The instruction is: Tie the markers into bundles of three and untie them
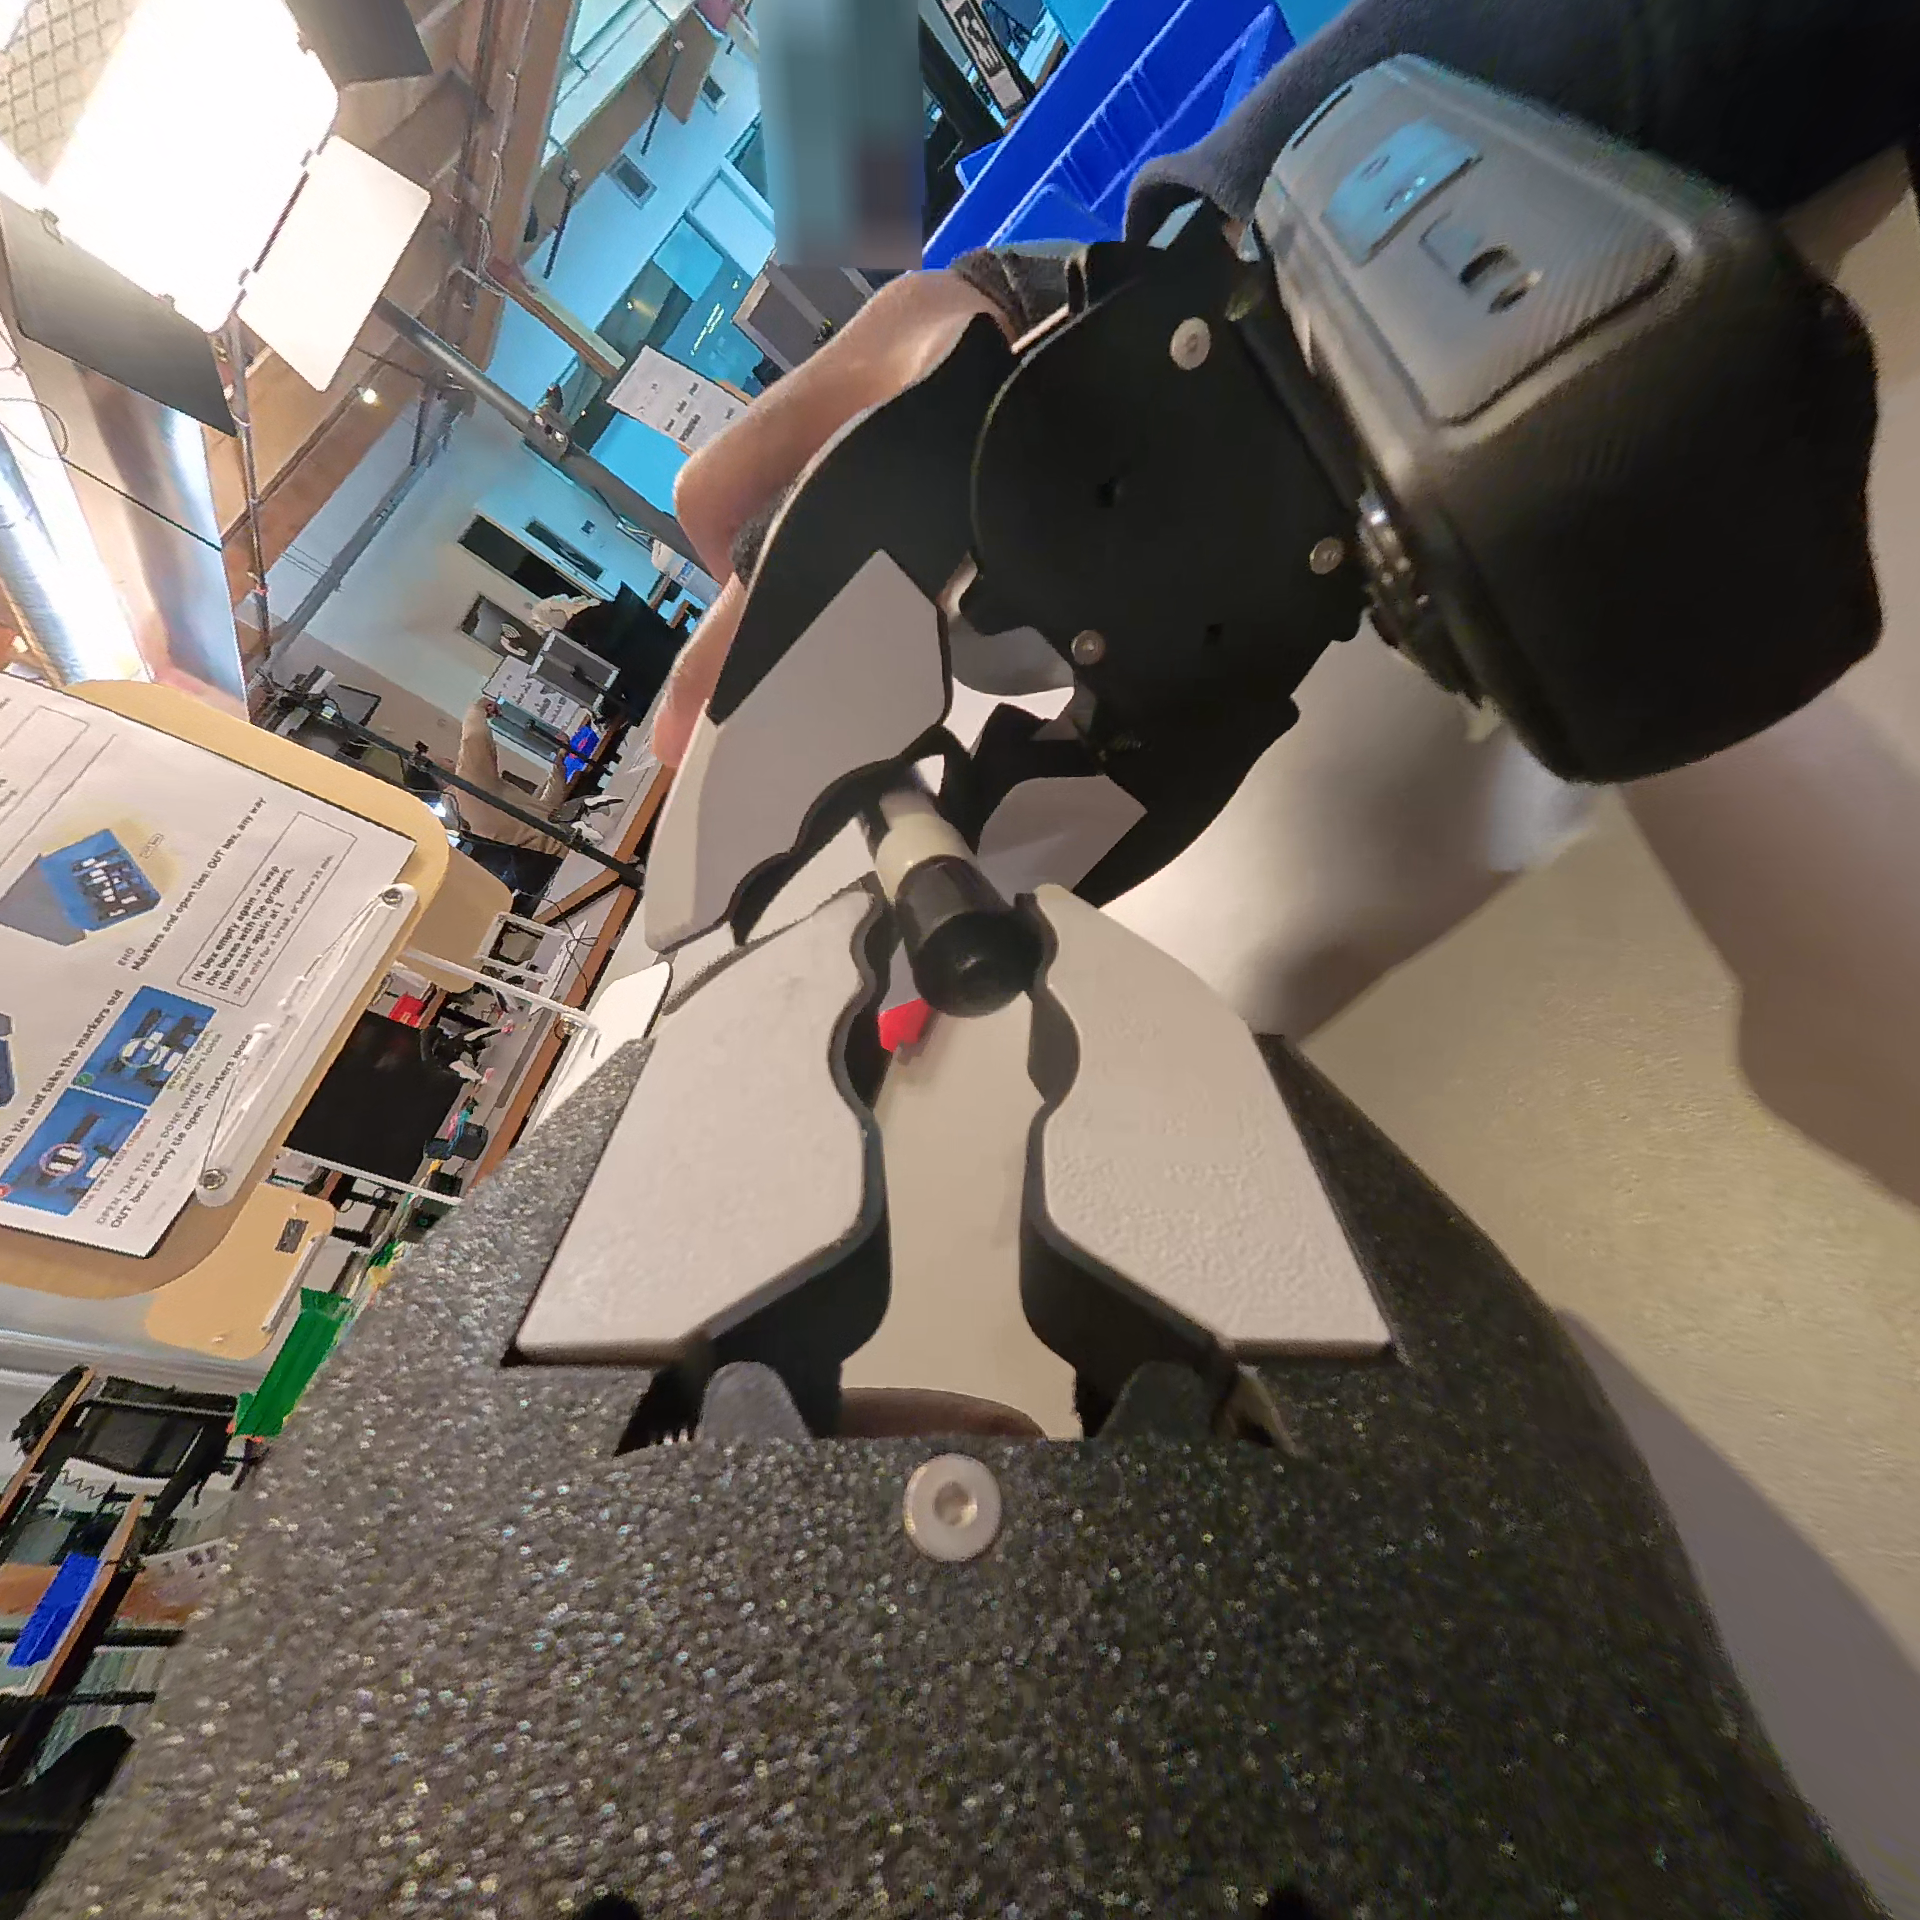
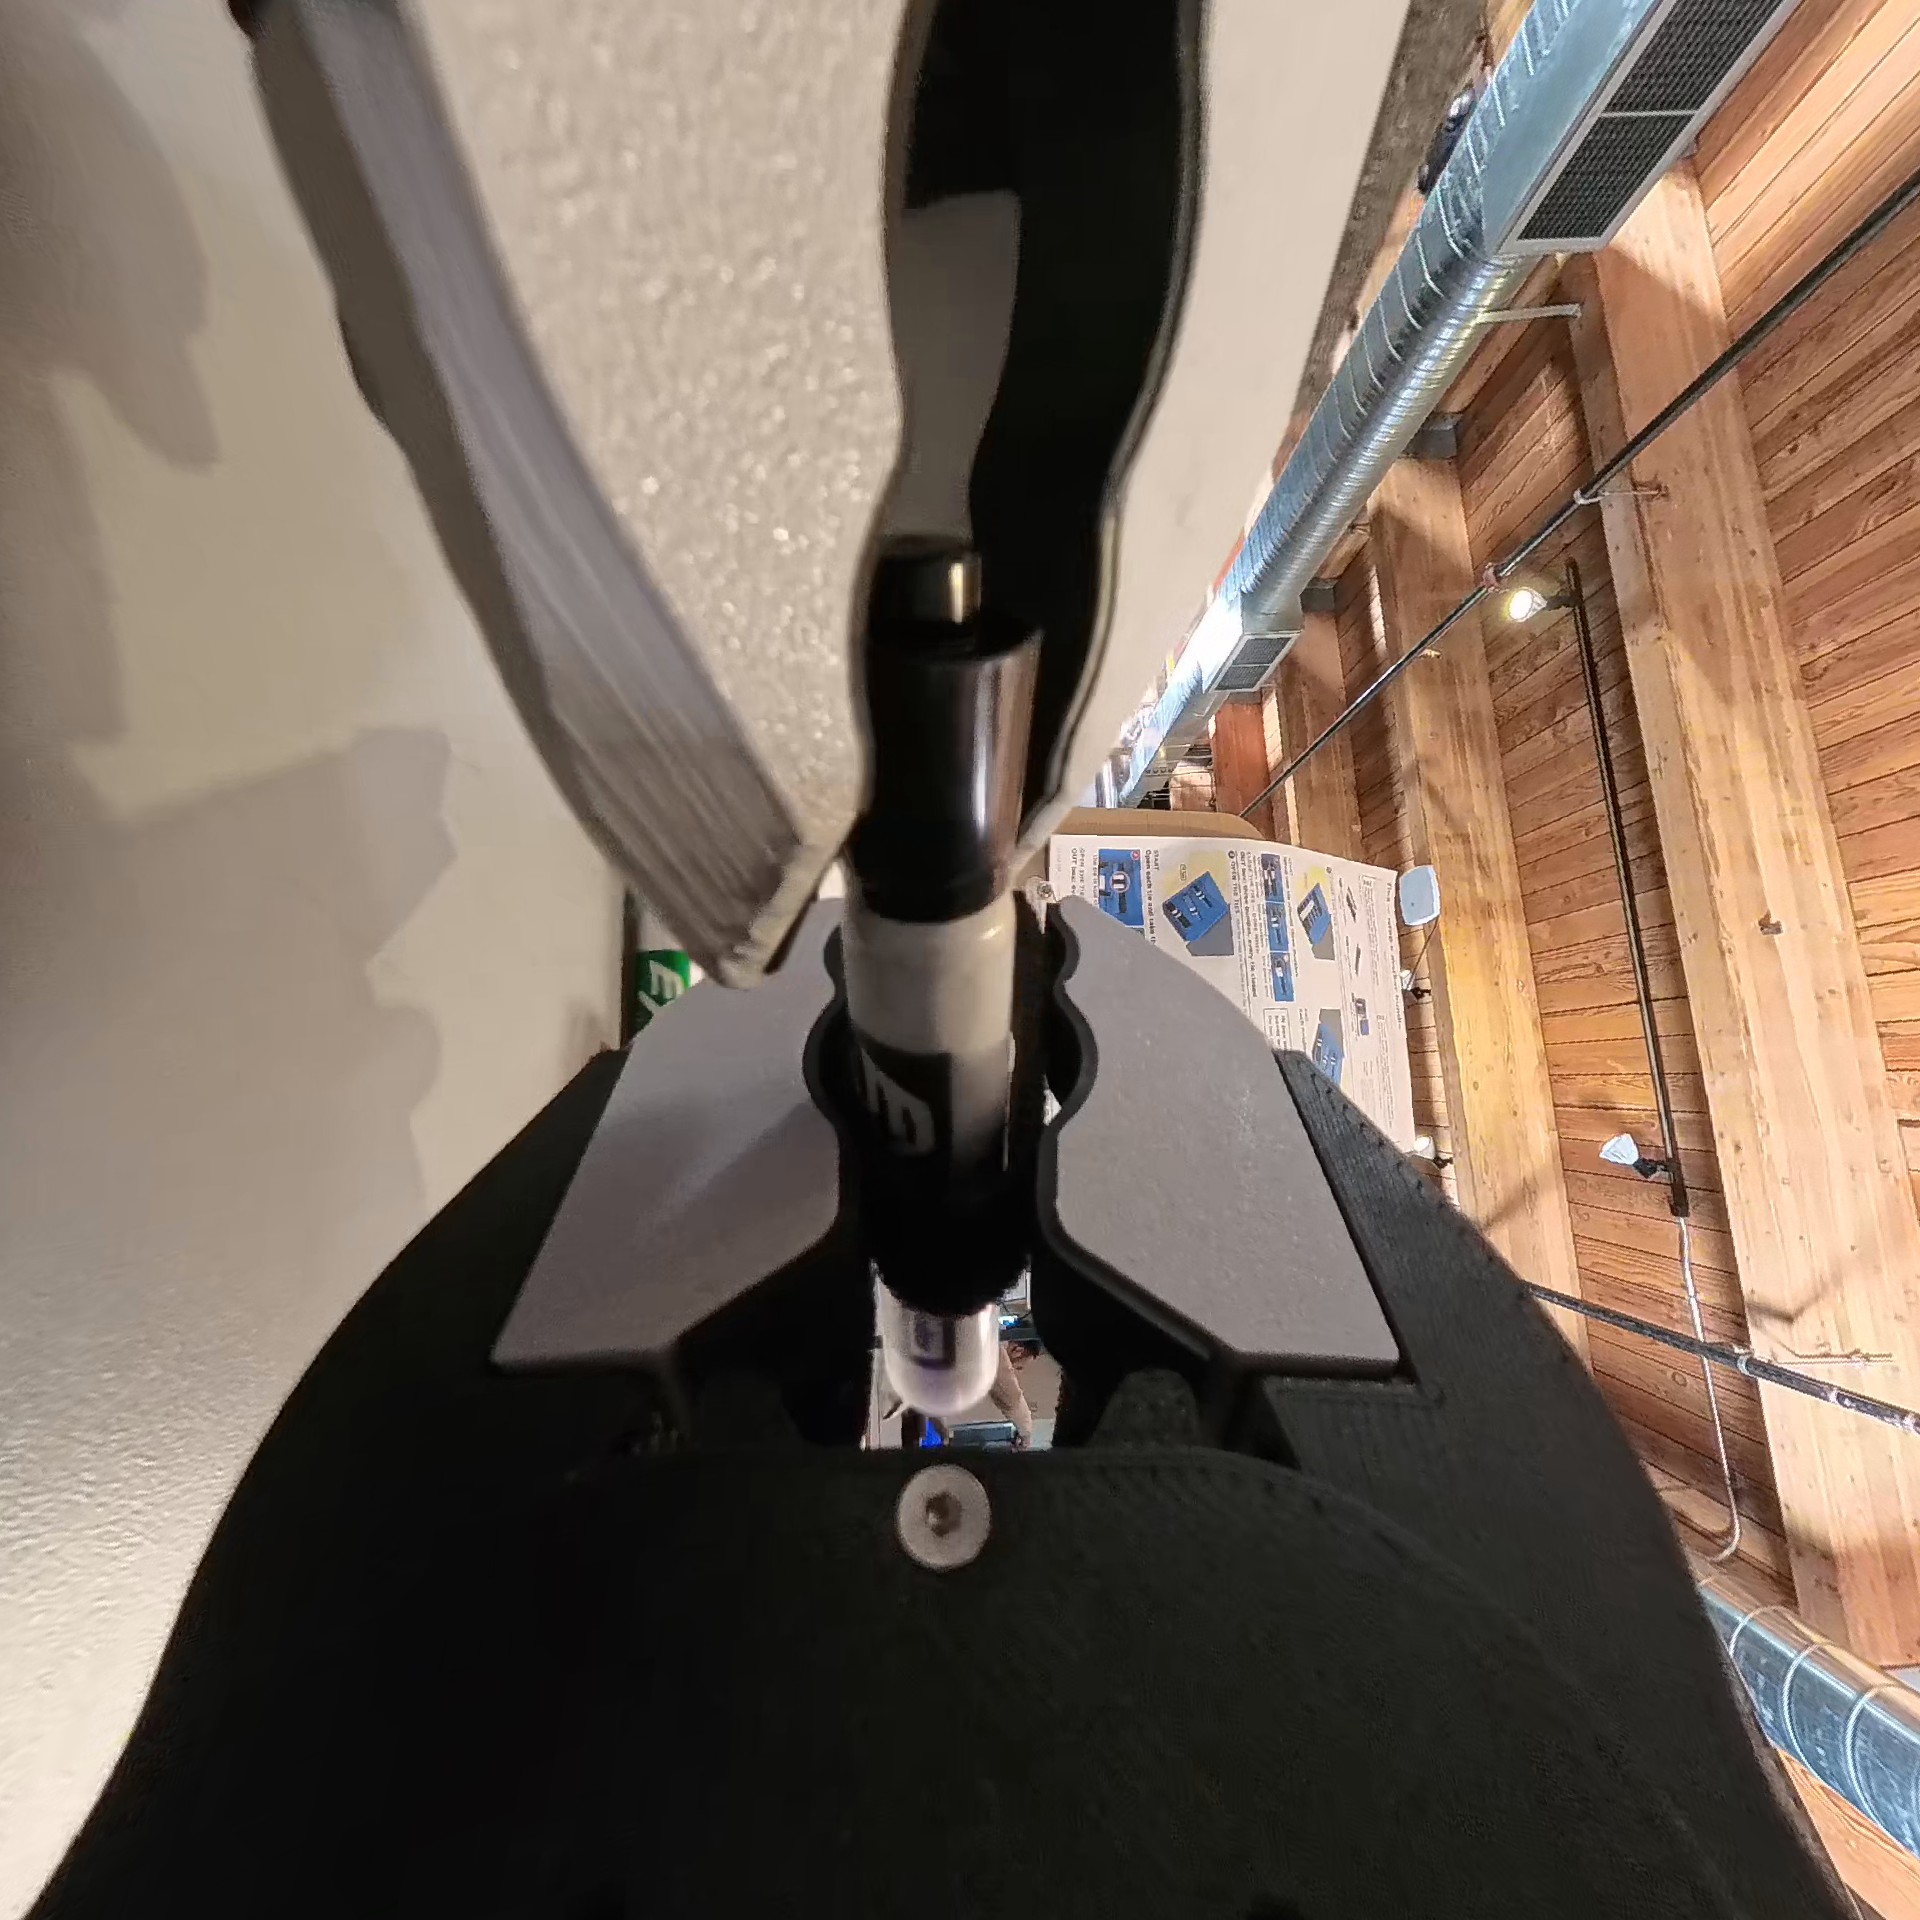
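One marker with a white barrel (image 2: 925, 997) and a black cap (image 1: 966, 940) is held in the air between both grippers. My left gripper (image 1: 956, 925) is shut on the cap, which sits between its fingertips. In the right wrist view its fingers (image 2: 675, 416) come in from above and flank the cap. My right gripper (image 2: 940, 935) has the barrel lying lengthwise between its fingers. A black strap (image 2: 940, 1236) wraps the barrel there and fills the space between them. The right gripper's fingers (image 1: 810, 727) also show in the left wrist view. A small red piece (image 1: 902, 1023) shows under the cap; I cannot tell what it is.
An instruction sheet on a wooden board (image 1: 177, 935) stands at the left and also shows in the right wrist view (image 2: 1320, 987). Blue bins (image 1: 1122, 114) are at the top. A person's hand (image 1: 748, 468) holds the right gripper. A wooden ceiling with a metal duct (image 2: 1403, 343) is on the right. My right fingertips sit around 7 cm from my left ones.
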Demonstrator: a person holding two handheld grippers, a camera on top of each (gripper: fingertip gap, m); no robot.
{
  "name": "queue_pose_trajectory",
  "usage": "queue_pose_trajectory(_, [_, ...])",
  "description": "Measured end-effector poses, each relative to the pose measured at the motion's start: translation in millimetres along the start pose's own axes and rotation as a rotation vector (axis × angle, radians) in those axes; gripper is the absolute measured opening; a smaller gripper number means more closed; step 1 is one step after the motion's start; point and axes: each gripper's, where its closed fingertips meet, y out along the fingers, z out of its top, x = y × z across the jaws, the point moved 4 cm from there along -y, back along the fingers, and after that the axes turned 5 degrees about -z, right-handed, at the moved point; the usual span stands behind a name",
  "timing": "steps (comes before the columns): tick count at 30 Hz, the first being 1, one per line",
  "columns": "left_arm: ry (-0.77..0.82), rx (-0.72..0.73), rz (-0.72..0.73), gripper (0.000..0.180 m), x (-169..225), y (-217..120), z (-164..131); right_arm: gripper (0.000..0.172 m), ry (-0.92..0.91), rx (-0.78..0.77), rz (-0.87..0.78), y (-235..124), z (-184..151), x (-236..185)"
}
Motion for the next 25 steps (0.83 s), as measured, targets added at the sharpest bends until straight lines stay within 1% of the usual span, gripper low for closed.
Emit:
queue_pose_trajectory(11, [-0.015, -0.013, -0.004, 0.033, -1.1, -1.3, -3.1, 0.033, 0.027, 0.0, 0.013, -1.4, -0.3, 0.3])
queue_pose_trajectory(16, [-0.065, -0.005, -0.008, 0.038, -15.5, -11.6, -9.0, 0.033, 0.036, 0.0, 0.016, -4.4, -3.6, 1.6])
queue_pose_trajectory(19, [-0.139, -0.041, -0.041, 0.04, -34.3, -19.0, -22.8, 0.033, 0.044, -0.002, 0.024, -7.2, -8.8, 2.2])
queue_pose_trajectory(22, [-0.218, -0.099, -0.085, 0.045, -58.9, -16.6, -43.3, 0.033, 0.054, -0.008, 0.03, -8.1, -13.9, 3.7])
queue_pose_trajectory(23, [-0.253, -0.112, -0.118, 0.046, -66.6, -12.7, -50.7, 0.033, 0.051, -0.012, 0.03, -7.9, -15.3, 4.3])
queue_pose_trajectory(25, [-0.348, -0.166, -0.233, 0.053, -76.5, -0.2, -69.2, 0.033, 0.047, -0.018, 0.03, -7.1, -17.2, 5.2])
